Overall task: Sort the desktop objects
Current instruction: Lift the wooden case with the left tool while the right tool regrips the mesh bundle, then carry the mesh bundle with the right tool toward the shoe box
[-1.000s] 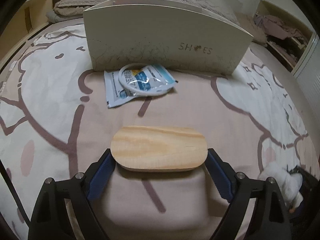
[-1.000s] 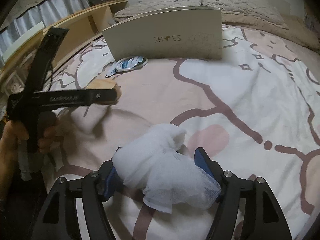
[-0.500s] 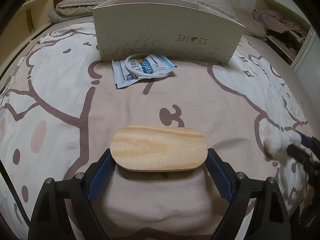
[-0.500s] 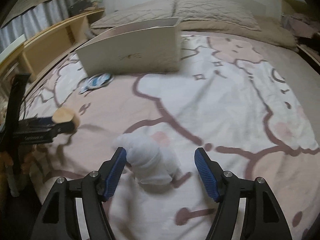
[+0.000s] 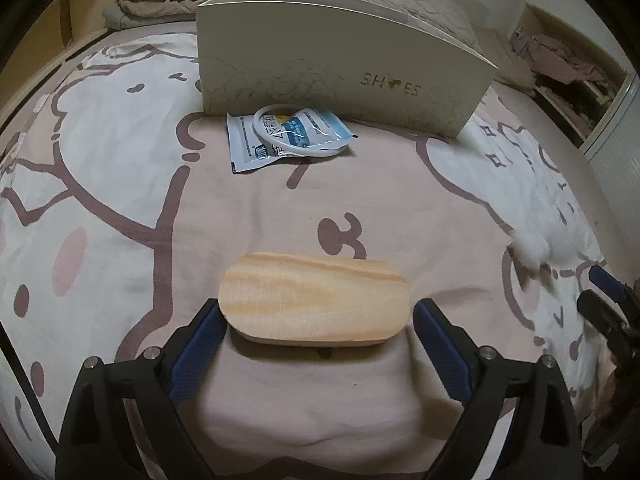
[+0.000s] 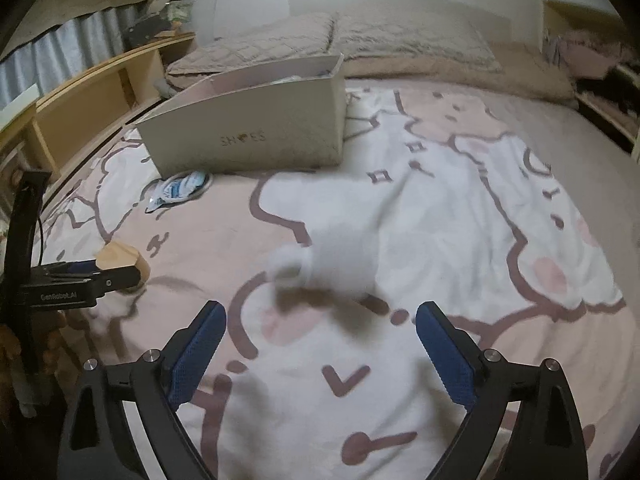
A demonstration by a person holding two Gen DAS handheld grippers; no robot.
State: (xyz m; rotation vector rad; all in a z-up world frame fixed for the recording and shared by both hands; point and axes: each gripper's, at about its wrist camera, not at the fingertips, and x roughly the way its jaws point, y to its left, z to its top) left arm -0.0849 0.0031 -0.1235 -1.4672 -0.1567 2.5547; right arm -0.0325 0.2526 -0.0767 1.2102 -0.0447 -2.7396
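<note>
Pale pine block (image 5: 314,300) fills the left gripper (image 5: 316,320), whose blue pads press its ends. Upper centre, a cream box (image 5: 340,68) reads "SHOES". The right gripper (image 6: 320,336) gapes wide, holding nothing; a white blurred bundle (image 6: 324,256) lies beyond.

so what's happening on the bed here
A person with a gripper in each hand is sorting small items on a cartoon-print bedspread. The left gripper has a wooden block between its fingers; the left pad touches it, the right shows a small gap. The right gripper is open and empty, with a blurred white mesh bundle just ahead of it. Further back stands an open shoe box, with a plastic packet lying in front of it.
</note>
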